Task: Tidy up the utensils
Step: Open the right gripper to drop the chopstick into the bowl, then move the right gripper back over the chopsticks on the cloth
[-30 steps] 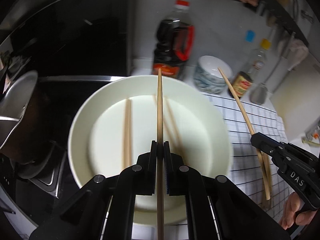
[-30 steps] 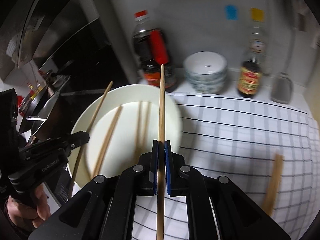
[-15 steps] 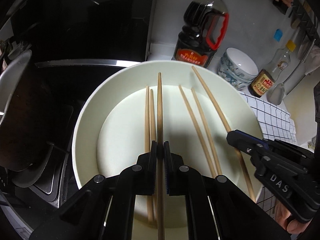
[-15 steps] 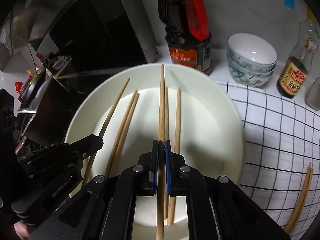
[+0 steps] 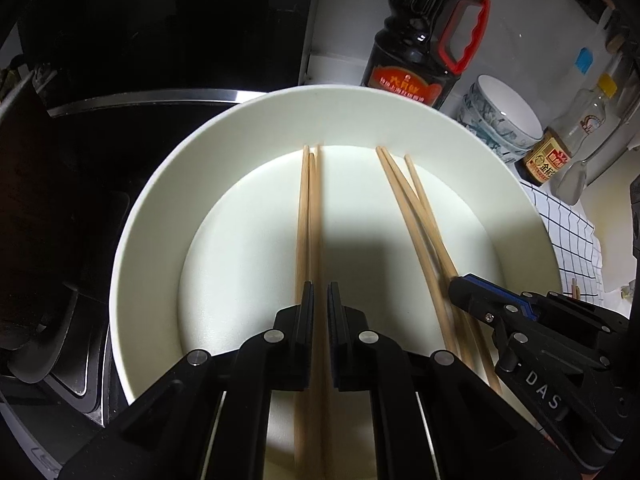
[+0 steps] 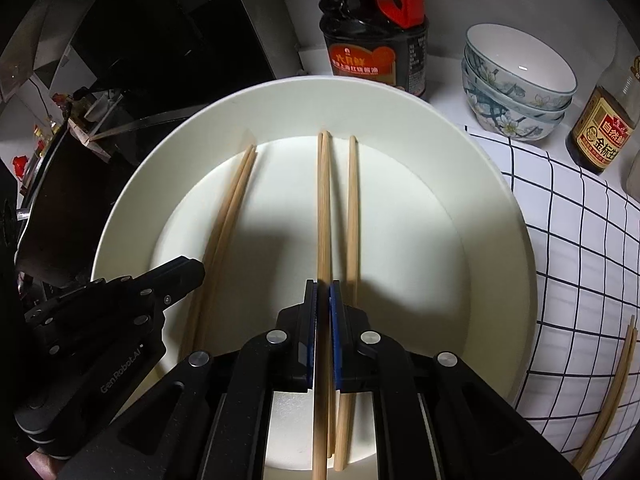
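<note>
A large white plate point(image 5: 160, 208) point(image 6: 500, 208) holds several wooden chopsticks. My left gripper point(image 5: 319, 292) hangs low over the plate with its jaws slightly parted around a chopstick point(image 5: 316, 216) that lies among the left group. My right gripper point(image 6: 323, 290) has narrow-set jaws on a chopstick point(image 6: 323, 200) resting on the plate beside others point(image 6: 352, 208). The right gripper also shows in the left wrist view point(image 5: 460, 286), and the left gripper in the right wrist view point(image 6: 192, 270). More chopsticks point(image 6: 616, 392) lie on the checked cloth.
A dark soy sauce bottle point(image 5: 424, 52) with a red handle stands behind the plate. Stacked patterned bowls point(image 6: 516, 80) and a smaller sauce bottle point(image 6: 604, 128) stand at the back right. A black stove point(image 5: 80, 160) borders the plate on the left. A checked cloth point(image 6: 580, 240) lies to the right.
Both grippers moved down over the plate and lowered their chopsticks onto it. The left jaws opened a little and released their chopstick among the others.
</note>
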A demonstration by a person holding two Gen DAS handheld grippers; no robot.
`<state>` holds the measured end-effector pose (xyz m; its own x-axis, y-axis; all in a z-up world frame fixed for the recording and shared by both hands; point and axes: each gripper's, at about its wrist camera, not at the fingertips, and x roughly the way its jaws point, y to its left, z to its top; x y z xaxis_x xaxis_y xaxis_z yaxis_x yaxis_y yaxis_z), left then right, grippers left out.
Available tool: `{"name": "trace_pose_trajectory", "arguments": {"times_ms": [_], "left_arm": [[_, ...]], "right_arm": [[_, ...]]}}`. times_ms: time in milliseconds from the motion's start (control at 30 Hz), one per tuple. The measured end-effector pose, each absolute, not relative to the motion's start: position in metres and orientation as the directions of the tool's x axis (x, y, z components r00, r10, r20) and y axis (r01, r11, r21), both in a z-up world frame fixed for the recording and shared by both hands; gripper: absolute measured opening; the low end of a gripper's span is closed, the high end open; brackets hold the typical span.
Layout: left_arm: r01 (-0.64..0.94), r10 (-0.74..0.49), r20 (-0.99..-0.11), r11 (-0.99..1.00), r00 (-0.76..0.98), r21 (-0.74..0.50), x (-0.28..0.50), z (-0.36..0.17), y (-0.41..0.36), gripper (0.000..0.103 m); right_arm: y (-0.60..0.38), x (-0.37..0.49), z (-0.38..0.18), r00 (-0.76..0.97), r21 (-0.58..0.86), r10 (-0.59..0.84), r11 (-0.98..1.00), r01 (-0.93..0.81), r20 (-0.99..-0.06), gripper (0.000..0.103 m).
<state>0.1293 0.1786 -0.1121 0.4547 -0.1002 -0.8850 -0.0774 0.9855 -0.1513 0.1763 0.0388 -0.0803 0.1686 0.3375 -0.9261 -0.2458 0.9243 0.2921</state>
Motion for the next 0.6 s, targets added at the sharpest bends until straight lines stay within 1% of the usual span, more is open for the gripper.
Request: {"name": "trace_pose_trajectory", "arguments": {"times_ms": [33, 100, 133, 167, 200, 267, 333, 400, 467, 500, 567, 600], "left_arm": [[-0.077, -0.096, -0.886, 0.986, 0.454, -0.147, 0.130, -0.112, 0.178, 0.008], [-0.077, -0.091, -0.887, 0.987, 0.452, -0.140, 0.130, -0.112, 0.178, 0.016], [-0.078, -0.087, -0.887, 0.988, 0.454, -0.137, 0.130, -0.111, 0.178, 0.023], [-0.081, -0.079, -0.886, 0.988, 0.457, -0.130, 0.129, -0.110, 0.178, 0.031], [-0.084, -0.075, -0.885, 0.988, 0.460, -0.127, 0.127, -0.108, 0.179, 0.035], [-0.090, -0.071, -0.880, 0.988, 0.470, -0.128, 0.124, -0.105, 0.181, 0.052], [-0.091, -0.069, -0.874, 0.988, 0.482, -0.128, 0.120, -0.100, 0.184, 0.053], [-0.092, -0.059, -0.872, 0.989, 0.486, -0.118, 0.117, -0.097, 0.186, 0.059], [-0.098, -0.050, -0.868, 0.989, 0.494, -0.113, 0.113, -0.093, 0.188, 0.065], [-0.100, -0.049, -0.867, 0.988, 0.497, -0.113, 0.111, -0.091, 0.189, 0.067], [-0.104, -0.044, -0.861, 0.988, 0.506, -0.111, 0.106, -0.088, 0.189, 0.075], [-0.104, -0.038, -0.859, 0.989, 0.510, -0.105, 0.104, -0.086, 0.190, 0.076]], "right_arm": [[0.039, 0.176, -0.082, 0.166, 0.291, 0.337, 0.924, -0.248, -0.927, 0.006], [0.041, 0.175, -0.082, 0.169, 0.284, 0.330, 0.926, -0.249, -0.929, 0.006], [0.040, 0.174, -0.080, 0.179, 0.281, 0.329, 0.927, -0.248, -0.927, 0.007], [0.040, 0.174, -0.078, 0.184, 0.279, 0.328, 0.928, -0.247, -0.927, 0.011], [0.039, 0.173, -0.077, 0.192, 0.276, 0.326, 0.929, -0.247, -0.926, 0.013], [0.035, 0.171, -0.072, 0.208, 0.268, 0.320, 0.932, -0.243, -0.924, 0.019], [0.032, 0.169, -0.069, 0.216, 0.268, 0.319, 0.934, -0.238, -0.923, 0.021], [0.028, 0.166, -0.065, 0.222, 0.272, 0.324, 0.933, -0.236, -0.920, 0.022], [0.026, 0.163, -0.062, 0.230, 0.270, 0.323, 0.934, -0.233, -0.918, 0.027], [0.024, 0.161, -0.060, 0.234, 0.270, 0.323, 0.935, -0.231, -0.917, 0.027], [0.023, 0.157, -0.057, 0.241, 0.270, 0.323, 0.935, -0.229, -0.915, 0.029], [0.022, 0.155, -0.055, 0.246, 0.267, 0.321, 0.936, -0.227, -0.915, 0.029]]}}
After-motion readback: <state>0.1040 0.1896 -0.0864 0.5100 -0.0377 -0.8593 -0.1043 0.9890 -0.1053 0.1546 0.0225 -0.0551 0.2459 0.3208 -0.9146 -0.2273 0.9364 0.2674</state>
